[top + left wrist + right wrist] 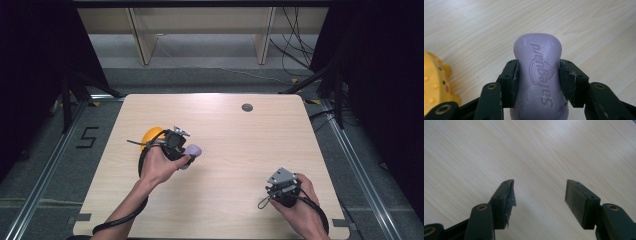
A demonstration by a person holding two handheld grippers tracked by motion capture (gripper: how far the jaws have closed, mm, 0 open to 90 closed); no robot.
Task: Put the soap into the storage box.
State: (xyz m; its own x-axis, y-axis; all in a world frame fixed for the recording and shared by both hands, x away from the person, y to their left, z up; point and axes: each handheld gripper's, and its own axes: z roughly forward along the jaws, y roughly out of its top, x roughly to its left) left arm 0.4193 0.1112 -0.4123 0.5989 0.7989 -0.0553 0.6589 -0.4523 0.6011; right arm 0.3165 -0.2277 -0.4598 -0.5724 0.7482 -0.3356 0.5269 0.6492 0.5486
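High view shows the desk, pale wood, with the yellow spotted toy near its left edge, about midway along. Just beside the toy, toward the middle of the desk, the left gripper clamps the purple soap bar at its waist, both pads pressed against its sides, the bar pointing away from the left edge. Near the front right corner the right gripper has its jaws spread apart, with bare wood between them

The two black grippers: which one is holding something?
The left gripper: its pads press the sides of the purple soap bar. The right gripper has open jaws with bare wooden table between them.
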